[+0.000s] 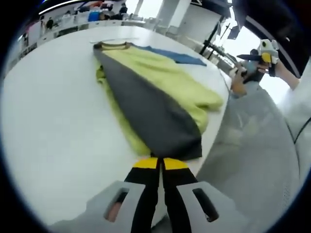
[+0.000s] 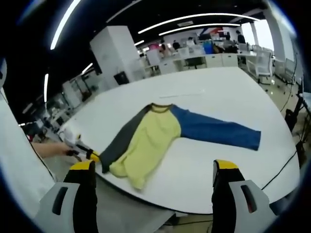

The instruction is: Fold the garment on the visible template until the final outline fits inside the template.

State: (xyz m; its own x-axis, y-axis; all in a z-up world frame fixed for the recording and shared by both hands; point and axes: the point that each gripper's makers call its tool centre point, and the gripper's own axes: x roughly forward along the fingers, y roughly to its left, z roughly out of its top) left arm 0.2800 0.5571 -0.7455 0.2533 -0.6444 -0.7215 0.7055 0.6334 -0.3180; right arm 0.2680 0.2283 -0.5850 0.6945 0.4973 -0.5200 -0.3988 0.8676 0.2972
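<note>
We are working on a raglan shirt (image 2: pixel 146 141) that is lying on a white counter (image 2: pixel 228 102), and we judge the folding to be at an early stage. Our left hand-held gripper (image 1: pixel 160 162) is clamped on the cuff of the grey sleeve (image 1: pixel 150 109), its yellow-tipped jaws together on the cloth at the counter's near edge. In the left gripper view, that grey sleeve is lying stretched over the yellow body (image 1: pixel 170 77) of the shirt, so one sleeve is looking partly brought in. In the right gripper view, the same gripper (image 2: pixel 90 155) is showing small at the sleeve end, by a person's hand (image 2: pixel 53 149).

Our right hand-held gripper (image 2: pixel 153 167) is hanging back from the counter with its jaws wide apart, gripping nothing. The left gripper view is catching it off to the side (image 1: pixel 265 56), well apart from the shirt.

The blue sleeve (image 2: pixel 218 128) is lying spread out flat across the counter, unfolded, and the yellow body is lying crumpled near the edge. We are seeing no clear template outline; a faint pale line (image 2: pixel 182 94) beyond the collar may be part of one, but we cannot tell. We judge that the blue sleeve and the body folds are left to do.

The counter is wide, rounded and plain white. Around it, the room is looking like a large office or lab, with desks (image 2: pixel 214 58) far behind, a white pillar (image 2: pixel 114 48) and long strip lights (image 2: pixel 194 22) overhead.
</note>
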